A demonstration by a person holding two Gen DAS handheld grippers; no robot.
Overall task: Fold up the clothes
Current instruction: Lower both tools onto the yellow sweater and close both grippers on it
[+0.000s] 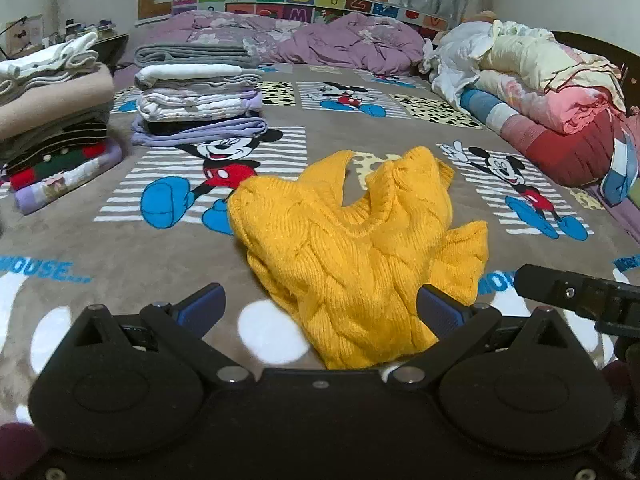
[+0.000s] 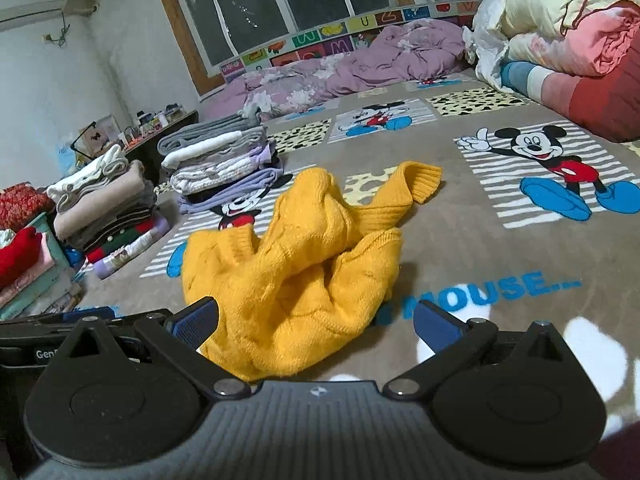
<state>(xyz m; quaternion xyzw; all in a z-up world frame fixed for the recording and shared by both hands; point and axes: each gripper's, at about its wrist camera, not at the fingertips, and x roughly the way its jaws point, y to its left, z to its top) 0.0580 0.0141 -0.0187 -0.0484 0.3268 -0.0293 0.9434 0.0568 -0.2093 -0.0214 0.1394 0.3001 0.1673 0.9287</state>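
Observation:
A yellow cable-knit sweater [image 1: 352,248] lies crumpled on the Mickey Mouse blanket [image 1: 120,248] in the middle of the bed. My left gripper [image 1: 320,308] is open just in front of its near edge, holding nothing. In the right wrist view the sweater [image 2: 296,280] lies bunched with one sleeve stretched to the far right. My right gripper [image 2: 316,324] is open at the sweater's near edge, empty. The right gripper's body shows at the right edge of the left wrist view [image 1: 580,296].
Two stacks of folded clothes [image 1: 200,96] [image 1: 52,120] stand at the left of the bed. A purple duvet [image 1: 320,40] lies at the back. A pile of unfolded clothes and bedding [image 1: 540,92] fills the right side. More piled clothes [image 2: 24,248] sit at far left.

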